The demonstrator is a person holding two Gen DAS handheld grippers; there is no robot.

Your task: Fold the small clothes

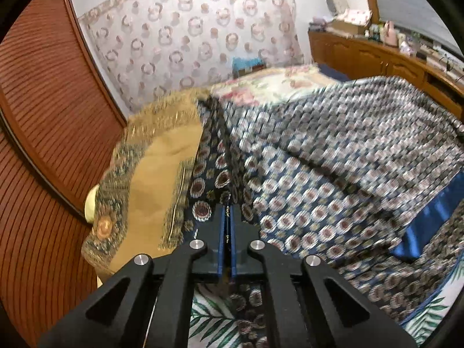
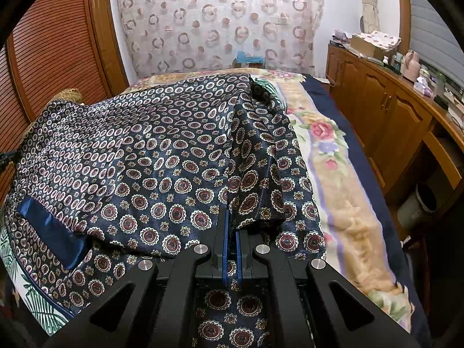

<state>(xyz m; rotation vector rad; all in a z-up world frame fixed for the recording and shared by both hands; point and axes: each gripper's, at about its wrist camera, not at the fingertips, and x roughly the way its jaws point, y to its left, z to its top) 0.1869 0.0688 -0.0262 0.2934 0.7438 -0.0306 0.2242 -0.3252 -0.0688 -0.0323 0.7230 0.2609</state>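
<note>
A dark navy satin garment (image 2: 162,168) with round medallion print and a plain blue cuff band (image 2: 55,229) lies spread over the bed. My right gripper (image 2: 231,226) is shut on a fold of its right edge. In the left wrist view the same garment (image 1: 333,168) looks blurred, with the blue band (image 1: 429,217) at the right. My left gripper (image 1: 228,211) is shut on the garment's left edge and holds it raised.
A tan patterned cushion (image 1: 150,179) lies at the bed's left side against a wooden slatted wardrobe (image 1: 49,110). A floral blanket (image 2: 333,156) covers the bed. A wooden cabinet (image 2: 385,110) with clutter stands at the right. A circle-print curtain (image 2: 217,20) hangs behind.
</note>
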